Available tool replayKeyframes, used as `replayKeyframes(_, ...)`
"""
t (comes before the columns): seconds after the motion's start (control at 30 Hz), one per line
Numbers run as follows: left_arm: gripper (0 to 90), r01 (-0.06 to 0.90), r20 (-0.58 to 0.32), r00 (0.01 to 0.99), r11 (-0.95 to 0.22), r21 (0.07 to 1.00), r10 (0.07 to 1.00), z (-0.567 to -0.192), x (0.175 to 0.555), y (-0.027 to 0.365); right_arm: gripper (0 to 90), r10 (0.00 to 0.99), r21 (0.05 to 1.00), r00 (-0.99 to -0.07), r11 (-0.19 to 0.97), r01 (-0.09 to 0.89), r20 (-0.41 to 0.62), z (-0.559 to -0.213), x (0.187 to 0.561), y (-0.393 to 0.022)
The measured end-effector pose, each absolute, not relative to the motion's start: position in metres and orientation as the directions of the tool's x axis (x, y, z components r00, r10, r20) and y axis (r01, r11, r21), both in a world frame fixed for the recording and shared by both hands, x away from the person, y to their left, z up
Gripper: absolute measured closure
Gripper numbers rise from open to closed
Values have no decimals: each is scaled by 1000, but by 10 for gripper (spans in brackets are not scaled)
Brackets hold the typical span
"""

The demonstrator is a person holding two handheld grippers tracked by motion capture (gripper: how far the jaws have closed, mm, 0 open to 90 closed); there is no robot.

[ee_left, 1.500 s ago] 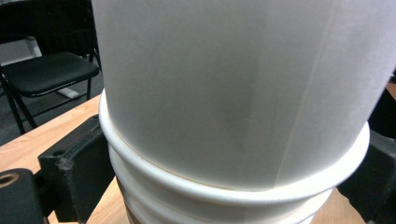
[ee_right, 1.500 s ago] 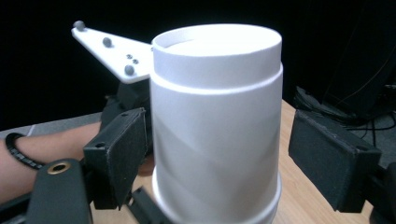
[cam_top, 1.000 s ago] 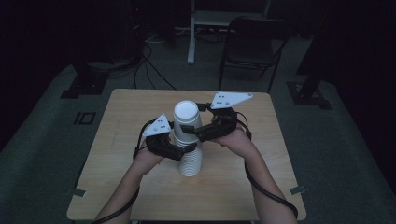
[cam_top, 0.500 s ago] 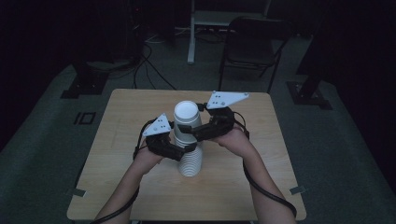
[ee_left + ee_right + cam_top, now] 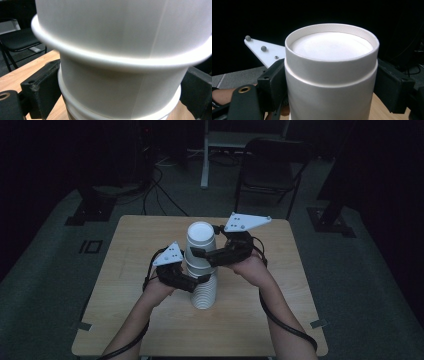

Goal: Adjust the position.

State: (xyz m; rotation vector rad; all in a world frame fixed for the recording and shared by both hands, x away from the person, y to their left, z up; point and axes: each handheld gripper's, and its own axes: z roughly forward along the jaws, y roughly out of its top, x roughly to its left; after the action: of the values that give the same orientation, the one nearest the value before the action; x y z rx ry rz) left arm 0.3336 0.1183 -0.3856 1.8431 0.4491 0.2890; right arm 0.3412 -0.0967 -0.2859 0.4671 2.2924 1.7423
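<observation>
Two grippers closed on one stack of white paper cups (image 5: 202,280) standing upside down near the middle of the wooden table (image 5: 280,325). Left gripper (image 5: 192,282) clamped low on the stack, jaws pressed against opposite sides of a lower cup (image 5: 120,97), just under the rolled rim of the cup above. Right gripper (image 5: 207,255) clamped higher, jaws snug against both sides of the top cup (image 5: 331,75), a little below its upturned base. Top cup tilted slightly and raised off the rest, its rim still overlapping the cup beneath in the left gripper view. Seen from the high view: both hands meeting at the stack, the left hand (image 5: 157,287) from the near left, the right hand (image 5: 250,267) from the right, grey three-cornered plates above each. Beyond the table's far edge, on the dark floor, a chair (image 5: 267,175) and loose cables (image 5: 160,185).
</observation>
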Motion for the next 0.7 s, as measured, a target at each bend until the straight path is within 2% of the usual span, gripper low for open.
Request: replayKeyframes(0.7,49,164,-30,896,-268,949,443,-386,334,118,195,365,992,-931,122,41,-7,-238,322,-123)
